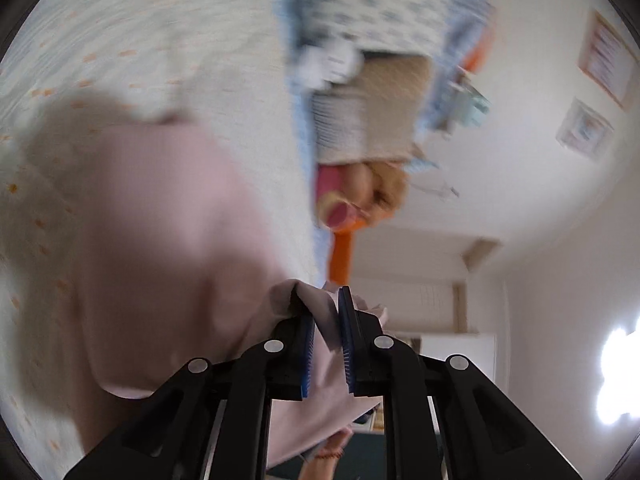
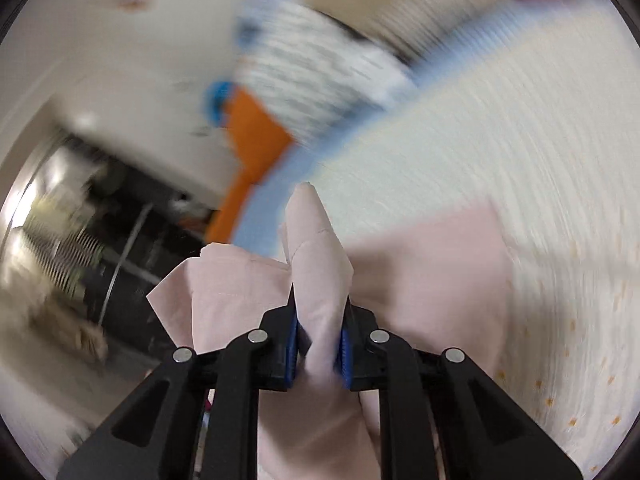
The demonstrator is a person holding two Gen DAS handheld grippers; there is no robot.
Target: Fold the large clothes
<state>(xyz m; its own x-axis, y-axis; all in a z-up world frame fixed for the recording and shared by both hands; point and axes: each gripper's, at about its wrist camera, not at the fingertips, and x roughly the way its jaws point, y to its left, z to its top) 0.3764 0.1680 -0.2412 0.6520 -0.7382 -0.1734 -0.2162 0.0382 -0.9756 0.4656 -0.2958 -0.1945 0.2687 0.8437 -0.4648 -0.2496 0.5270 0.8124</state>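
A large pale pink garment (image 1: 152, 208) hangs lifted over a bed. My left gripper (image 1: 326, 312) is shut on a bunched edge of it, with cloth pinched between the blue pads (image 1: 347, 332). In the right wrist view my right gripper (image 2: 320, 320) is shut on another fold of the same pink garment (image 2: 316, 248), which sticks up past the fingertips and spreads to the right (image 2: 432, 264). Both views are tilted and blurred by motion.
The bed has a white sheet with small orange specks (image 1: 132, 32) (image 2: 520, 140) and a light blue border (image 2: 280, 184). Patterned pillows (image 1: 360, 0), a beige cushion (image 1: 380, 104) and stuffed toys (image 1: 360, 192) lie at its head. An orange cloth (image 2: 256, 132) and dark furniture (image 2: 120, 216) lie beyond.
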